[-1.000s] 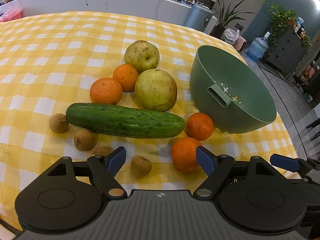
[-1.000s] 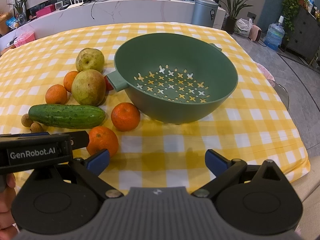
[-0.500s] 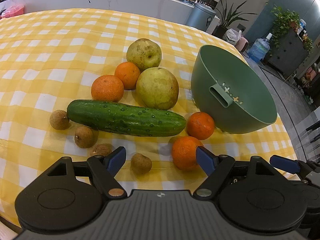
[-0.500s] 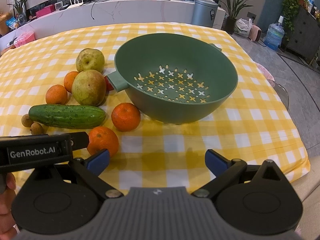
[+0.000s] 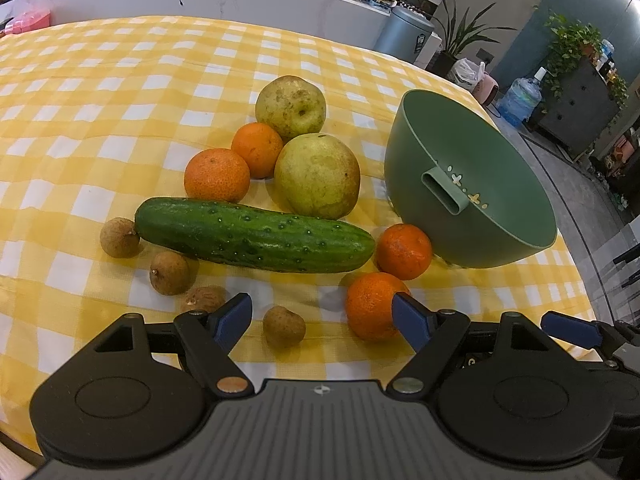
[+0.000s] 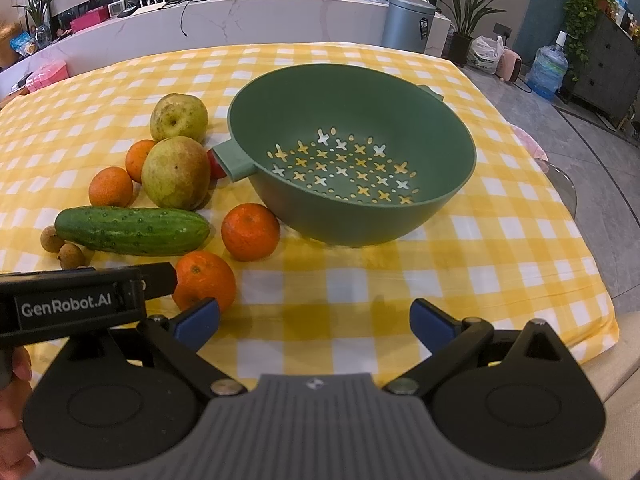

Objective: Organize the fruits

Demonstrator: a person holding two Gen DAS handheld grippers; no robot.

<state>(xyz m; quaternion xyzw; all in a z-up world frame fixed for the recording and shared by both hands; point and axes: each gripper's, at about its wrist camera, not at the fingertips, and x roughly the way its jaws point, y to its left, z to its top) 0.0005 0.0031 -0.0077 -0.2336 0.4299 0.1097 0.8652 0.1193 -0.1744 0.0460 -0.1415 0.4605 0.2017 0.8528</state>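
Note:
A green colander point(image 6: 352, 168) stands empty on the yellow checked tablecloth; it also shows in the left wrist view point(image 5: 472, 192). Left of it lie two pears point(image 5: 316, 176), several oranges point(image 5: 372, 306), a cucumber point(image 5: 252, 234) and several small brown longans point(image 5: 284, 326). My left gripper point(image 5: 322, 316) is open and empty, low over the near fruit, with a longan between its fingers and the nearest orange at its right fingertip point(image 5: 408, 312). My right gripper point(image 6: 314, 320) is open and empty over bare cloth in front of the colander.
The table's right and near edges point(image 6: 600, 320) drop to the floor. A white counter point(image 6: 240, 16) with clutter stands behind the table. A red item point(image 6: 216, 164) peeks out between the pear and the colander handle. The left gripper's body point(image 6: 80, 304) sits beside the right one.
The left gripper has crept slightly forward over the near fruit; the fruit has shifted a little in its view. The right gripper has barely moved. Nothing was grasped.

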